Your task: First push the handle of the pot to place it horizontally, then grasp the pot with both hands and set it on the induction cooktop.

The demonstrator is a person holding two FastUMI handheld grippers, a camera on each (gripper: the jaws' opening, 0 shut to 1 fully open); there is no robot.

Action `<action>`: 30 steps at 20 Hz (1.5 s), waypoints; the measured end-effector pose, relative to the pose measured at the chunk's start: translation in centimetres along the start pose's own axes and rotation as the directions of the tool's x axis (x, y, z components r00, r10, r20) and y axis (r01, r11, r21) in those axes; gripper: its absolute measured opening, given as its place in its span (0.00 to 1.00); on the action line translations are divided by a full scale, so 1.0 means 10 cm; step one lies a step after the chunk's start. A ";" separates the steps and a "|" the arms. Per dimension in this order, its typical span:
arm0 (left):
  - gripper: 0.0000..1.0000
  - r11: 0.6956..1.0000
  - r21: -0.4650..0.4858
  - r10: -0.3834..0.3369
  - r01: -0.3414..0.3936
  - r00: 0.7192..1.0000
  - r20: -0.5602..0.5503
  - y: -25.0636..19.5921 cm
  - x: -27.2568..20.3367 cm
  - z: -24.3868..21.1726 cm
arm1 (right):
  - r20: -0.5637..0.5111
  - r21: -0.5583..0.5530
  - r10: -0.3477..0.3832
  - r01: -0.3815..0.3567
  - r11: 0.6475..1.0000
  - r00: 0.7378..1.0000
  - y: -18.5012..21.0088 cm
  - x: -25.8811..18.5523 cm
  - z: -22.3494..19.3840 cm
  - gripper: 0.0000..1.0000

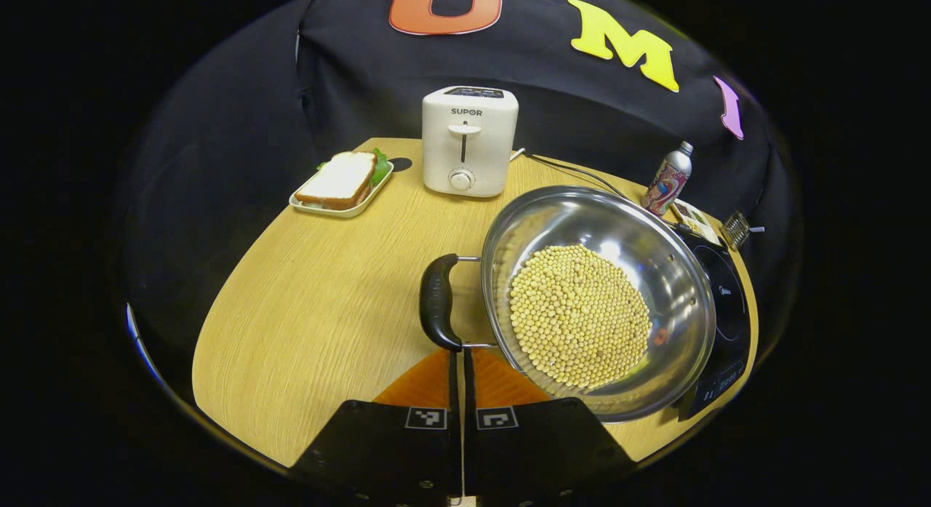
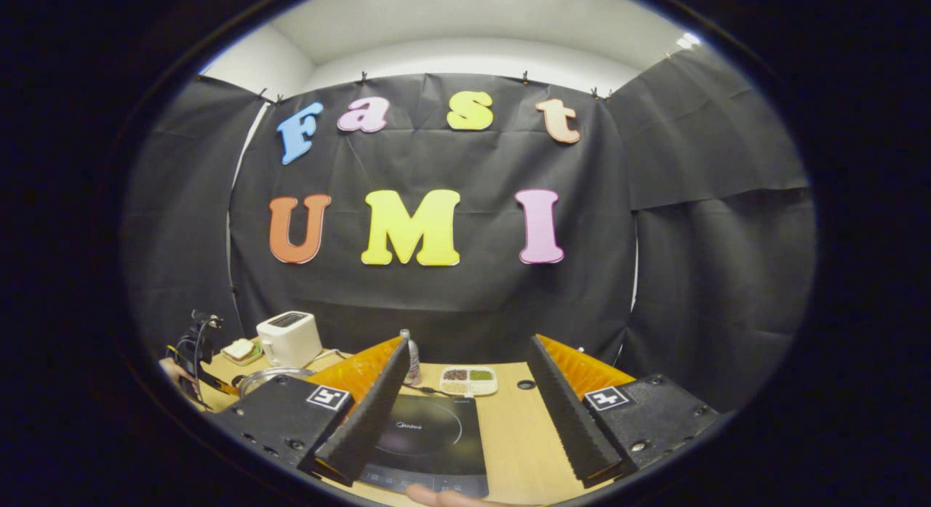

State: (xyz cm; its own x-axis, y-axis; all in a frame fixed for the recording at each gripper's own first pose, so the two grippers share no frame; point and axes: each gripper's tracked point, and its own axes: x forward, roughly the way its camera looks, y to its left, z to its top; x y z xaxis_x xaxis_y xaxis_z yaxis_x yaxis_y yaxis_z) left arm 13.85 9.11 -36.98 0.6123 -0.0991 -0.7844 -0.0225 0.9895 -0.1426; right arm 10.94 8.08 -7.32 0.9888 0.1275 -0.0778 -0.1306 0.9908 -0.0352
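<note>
Pot [image 1: 598, 303] handle [image 1: 438, 302] sits just past your left gripper [image 1: 462, 361].
Left fingers pressed together, tips at the handle's 6 o'clock end; your right gripper [image 2: 465, 390] gapes wide above the cooktop [image 2: 429, 438].

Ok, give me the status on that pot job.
Done: nothing certain. The black handle sticks out sideways from the pot, but I cannot tell if it is level. In hand: the left gripper, jaws shut, has its tips at the handle's near end. Left: the two-handed grasp and lift. The right gripper hangs open over the cooktop, whose ring is bare.
</note>
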 end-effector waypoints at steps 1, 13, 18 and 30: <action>0.01 1.000 0.008 0.007 -0.007 1.000 -0.002 0.02 0.03 0.03 | -0.003 0.008 -0.004 0.004 1.000 1.000 0.00 0.05 -0.01 1.00; 0.01 1.000 -0.020 -0.004 0.004 1.000 -0.010 0.16 0.11 0.25 | -0.118 0.059 0.047 -0.040 0.997 0.992 0.40 0.45 -0.38 1.00; 0.01 0.998 -0.022 0.068 -0.066 0.992 0.104 0.40 -0.21 0.39 | -0.154 0.063 0.073 -0.063 0.996 0.985 0.61 0.57 -0.55 1.00; 0.96 0.997 0.055 0.028 -0.051 0.934 0.357 0.19 -1.00 0.76 | -0.231 0.049 0.107 -0.098 0.994 0.967 1.10 0.75 -0.90 1.00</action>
State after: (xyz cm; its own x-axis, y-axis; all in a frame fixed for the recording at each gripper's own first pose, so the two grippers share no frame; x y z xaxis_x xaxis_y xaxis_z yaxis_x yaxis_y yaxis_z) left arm 13.74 12.77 -24.82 0.8533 -0.0274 -0.5207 -0.0102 0.9976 -0.0692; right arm 16.24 19.57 -17.28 0.9256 0.2189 -0.3087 -0.2233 0.9745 0.0218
